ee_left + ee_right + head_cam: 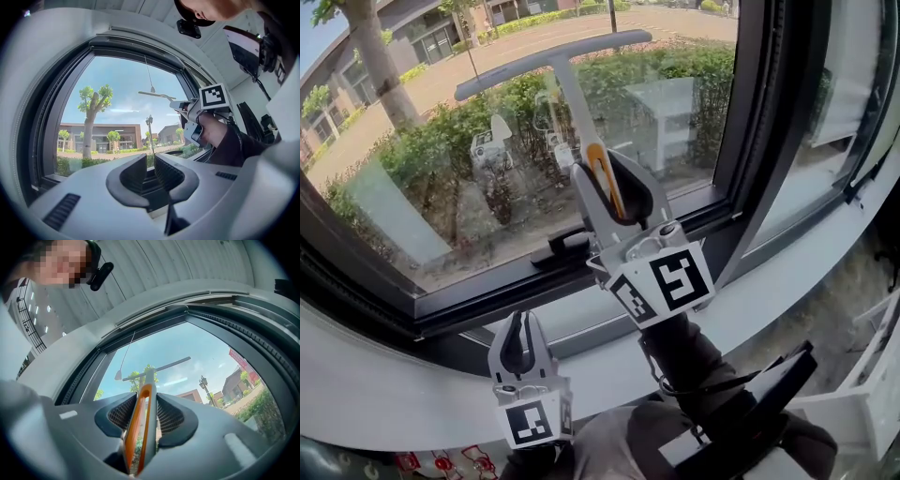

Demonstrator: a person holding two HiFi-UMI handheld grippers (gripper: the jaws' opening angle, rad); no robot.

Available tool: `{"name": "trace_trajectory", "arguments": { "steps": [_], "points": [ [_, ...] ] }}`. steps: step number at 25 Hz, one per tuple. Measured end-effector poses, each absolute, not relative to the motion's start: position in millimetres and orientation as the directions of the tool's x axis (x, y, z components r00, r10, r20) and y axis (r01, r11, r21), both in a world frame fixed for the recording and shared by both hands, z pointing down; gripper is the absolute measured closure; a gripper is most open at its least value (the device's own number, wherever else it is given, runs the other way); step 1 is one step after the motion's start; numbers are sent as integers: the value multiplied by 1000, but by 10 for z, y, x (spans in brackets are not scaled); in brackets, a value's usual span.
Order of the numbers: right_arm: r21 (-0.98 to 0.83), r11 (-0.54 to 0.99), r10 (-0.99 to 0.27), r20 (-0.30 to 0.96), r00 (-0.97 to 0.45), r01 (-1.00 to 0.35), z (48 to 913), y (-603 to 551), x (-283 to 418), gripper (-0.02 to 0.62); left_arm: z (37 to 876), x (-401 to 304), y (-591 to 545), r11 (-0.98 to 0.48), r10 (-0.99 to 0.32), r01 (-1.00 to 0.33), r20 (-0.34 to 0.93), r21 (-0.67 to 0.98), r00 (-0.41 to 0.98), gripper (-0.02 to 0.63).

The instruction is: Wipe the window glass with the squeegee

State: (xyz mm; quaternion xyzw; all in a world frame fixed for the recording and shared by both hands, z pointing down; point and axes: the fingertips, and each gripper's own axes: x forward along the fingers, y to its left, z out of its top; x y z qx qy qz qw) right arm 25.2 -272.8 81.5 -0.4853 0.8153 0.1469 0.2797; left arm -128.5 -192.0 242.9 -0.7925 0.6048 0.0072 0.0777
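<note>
The squeegee has a grey T-shaped blade (551,58) lying against the window glass (422,178), high on the pane. Its grey handle with an orange stripe (605,178) runs down into my right gripper (605,169), which is shut on it. In the right gripper view the handle (140,427) sits between the ribbed pads and the blade (157,369) crosses the sky. My left gripper (517,326) hangs low over the sill, jaws together and holding nothing. In the left gripper view it (150,159) points at the pane, and the blade (157,95) shows to the right.
A dark window frame (469,300) with a latch handle (567,246) borders the glass. Below runs a white curved sill (384,394). A second pane (839,122) stands to the right behind a dark mullion (769,141). A white rack (862,398) sits at the lower right.
</note>
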Motion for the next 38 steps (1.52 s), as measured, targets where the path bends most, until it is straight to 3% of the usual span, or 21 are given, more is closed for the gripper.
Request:
{"name": "trace_trajectory", "arguments": {
  "steps": [38],
  "points": [
    [-120,526,-771,-486,-412,-842,1533,-2611,296,469,2604,-1091,-1636,-280,-956,-952,-49,-119,288,554]
  ]
}}
